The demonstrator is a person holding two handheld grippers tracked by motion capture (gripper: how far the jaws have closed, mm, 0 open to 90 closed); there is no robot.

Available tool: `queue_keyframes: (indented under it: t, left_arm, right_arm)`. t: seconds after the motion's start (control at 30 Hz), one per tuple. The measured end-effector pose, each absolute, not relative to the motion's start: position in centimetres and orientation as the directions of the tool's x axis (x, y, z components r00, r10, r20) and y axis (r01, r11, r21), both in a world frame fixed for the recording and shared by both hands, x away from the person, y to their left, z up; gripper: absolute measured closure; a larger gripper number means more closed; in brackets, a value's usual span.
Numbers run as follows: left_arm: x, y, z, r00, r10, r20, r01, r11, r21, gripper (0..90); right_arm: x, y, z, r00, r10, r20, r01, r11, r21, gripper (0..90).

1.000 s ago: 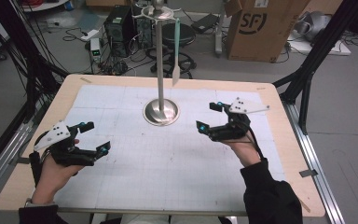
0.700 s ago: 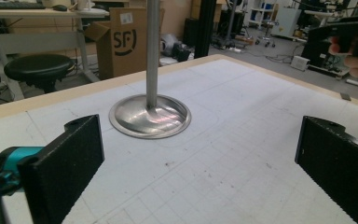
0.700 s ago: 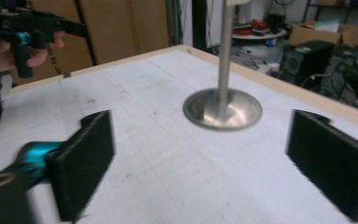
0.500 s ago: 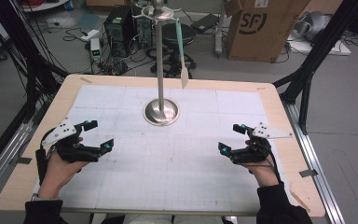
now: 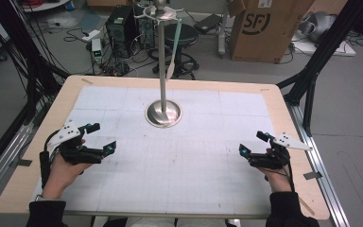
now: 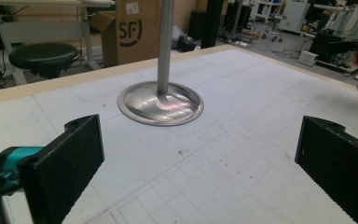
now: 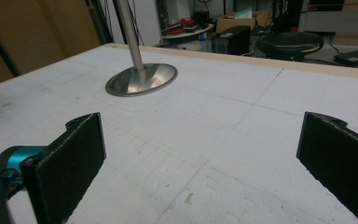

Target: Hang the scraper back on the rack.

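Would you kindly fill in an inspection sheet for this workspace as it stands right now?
Surface: wooden table under a white gridded mat; small dark specks on the mat.
Job's things: metal stand upright at mat centre-rear, round base flat; a pale green strip hangs from its top.
Clutter: nothing seen on the table.
Grippers: left claw open, held at the near left; right claw open, held at the near right; both hold nothing.
Cables: one trails from each claw along the wrist; loose cables on the floor behind.
Surroundings: cardboard box, black stool, computer tower, black frame legs.
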State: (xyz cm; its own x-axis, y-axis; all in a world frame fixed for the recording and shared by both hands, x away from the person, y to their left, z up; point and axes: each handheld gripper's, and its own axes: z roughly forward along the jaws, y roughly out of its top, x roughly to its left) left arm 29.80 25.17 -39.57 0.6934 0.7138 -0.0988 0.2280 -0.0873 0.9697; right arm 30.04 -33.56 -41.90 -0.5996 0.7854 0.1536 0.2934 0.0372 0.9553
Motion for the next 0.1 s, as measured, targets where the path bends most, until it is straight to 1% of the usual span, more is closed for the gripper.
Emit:
queue_keyframes:
  t: [0.1]
  left_arm:
    - [29.83,25.23,-39.71,0.685,0.723,-0.09,0.228,-0.095,0.969,1.7]
  right_arm:
    - [30.11,-33.26,-42.03,-0.609,0.78,0.147,0.297,0.052,0.953,0.1]
